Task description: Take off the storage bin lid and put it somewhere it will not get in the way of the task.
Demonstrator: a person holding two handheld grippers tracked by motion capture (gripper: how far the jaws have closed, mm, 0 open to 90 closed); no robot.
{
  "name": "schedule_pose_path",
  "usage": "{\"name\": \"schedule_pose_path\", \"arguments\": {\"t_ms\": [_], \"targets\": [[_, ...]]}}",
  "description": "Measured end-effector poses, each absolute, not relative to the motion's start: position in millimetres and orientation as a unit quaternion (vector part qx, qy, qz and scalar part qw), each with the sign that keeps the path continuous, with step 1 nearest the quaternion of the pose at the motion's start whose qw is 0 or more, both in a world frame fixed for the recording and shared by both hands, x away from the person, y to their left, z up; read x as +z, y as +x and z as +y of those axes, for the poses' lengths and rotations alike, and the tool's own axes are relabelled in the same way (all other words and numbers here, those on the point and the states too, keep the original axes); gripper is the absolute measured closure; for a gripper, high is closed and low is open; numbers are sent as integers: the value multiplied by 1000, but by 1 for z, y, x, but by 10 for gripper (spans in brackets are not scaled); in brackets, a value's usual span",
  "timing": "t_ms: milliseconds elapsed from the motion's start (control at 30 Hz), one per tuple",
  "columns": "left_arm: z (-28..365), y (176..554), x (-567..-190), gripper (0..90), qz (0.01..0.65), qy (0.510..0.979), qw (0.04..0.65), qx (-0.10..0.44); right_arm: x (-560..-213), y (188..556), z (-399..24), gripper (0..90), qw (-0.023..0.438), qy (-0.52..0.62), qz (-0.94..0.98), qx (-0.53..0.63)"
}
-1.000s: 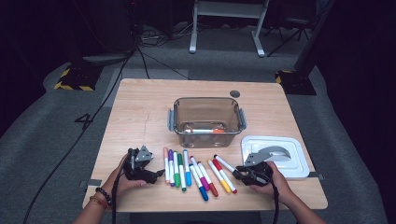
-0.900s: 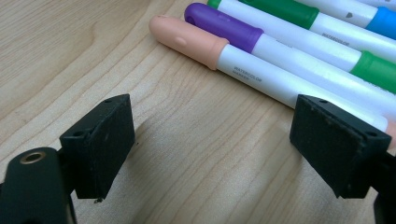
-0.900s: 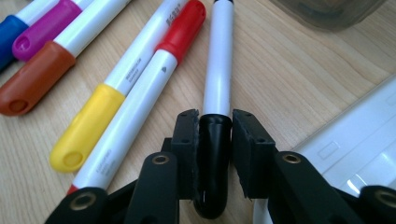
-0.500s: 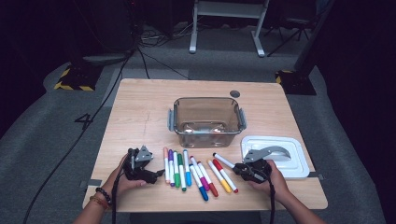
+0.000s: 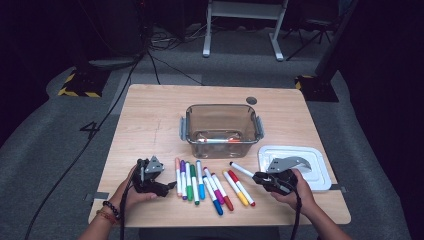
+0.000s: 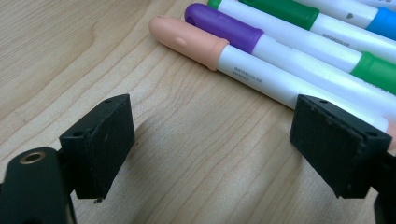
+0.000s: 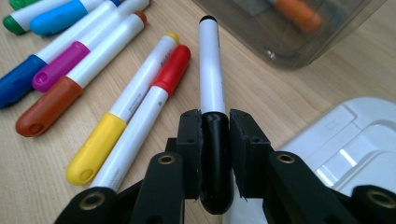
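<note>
A row of coloured markers (image 5: 200, 180) lies on the wooden table (image 5: 150, 115) near its front edge. My right gripper (image 5: 260, 179) (image 7: 215, 135) sits low at the row's right end, shut on the black cap of a black-and-white marker (image 5: 241, 170) (image 7: 211, 79); its jaws have just been closing around that cap. The marker's white barrel points away toward the clear container (image 5: 186, 129). My left gripper (image 5: 167, 187) (image 6: 210, 140) rests open at the row's left end, bare wood between its jaws, just short of the peach-capped marker (image 6: 187, 39).
An orange-capped marker (image 5: 215, 140) lies inside the clear container (image 7: 289, 42) at the table's middle. The white lid (image 5: 320, 172) (image 7: 355, 135) lies flat beside my right hand. Yellow and red markers (image 7: 140, 107) lie just left of the held one.
My right gripper has edged left onto the black marker's cap and its jaws have closed on it. The left gripper has stayed where it was.
</note>
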State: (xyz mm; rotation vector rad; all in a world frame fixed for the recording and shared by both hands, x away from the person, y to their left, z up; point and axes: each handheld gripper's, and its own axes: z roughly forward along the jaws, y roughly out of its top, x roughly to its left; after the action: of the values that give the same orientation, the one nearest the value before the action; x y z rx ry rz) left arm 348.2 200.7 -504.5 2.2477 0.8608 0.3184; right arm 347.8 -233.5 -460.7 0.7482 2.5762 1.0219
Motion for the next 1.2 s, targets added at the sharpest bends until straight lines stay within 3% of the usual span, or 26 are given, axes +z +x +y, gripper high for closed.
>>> {"name": "schedule_pose_path", "arguments": {"t_ms": [900, 1200], "targets": [[201, 348, -505, 143, 332, 867, 350, 123, -396, 344, -236, 754, 137, 127, 885, 427], [200, 349, -505, 142, 332, 867, 349, 124, -365, 356, -234, 754, 168, 107, 877, 437]]}}
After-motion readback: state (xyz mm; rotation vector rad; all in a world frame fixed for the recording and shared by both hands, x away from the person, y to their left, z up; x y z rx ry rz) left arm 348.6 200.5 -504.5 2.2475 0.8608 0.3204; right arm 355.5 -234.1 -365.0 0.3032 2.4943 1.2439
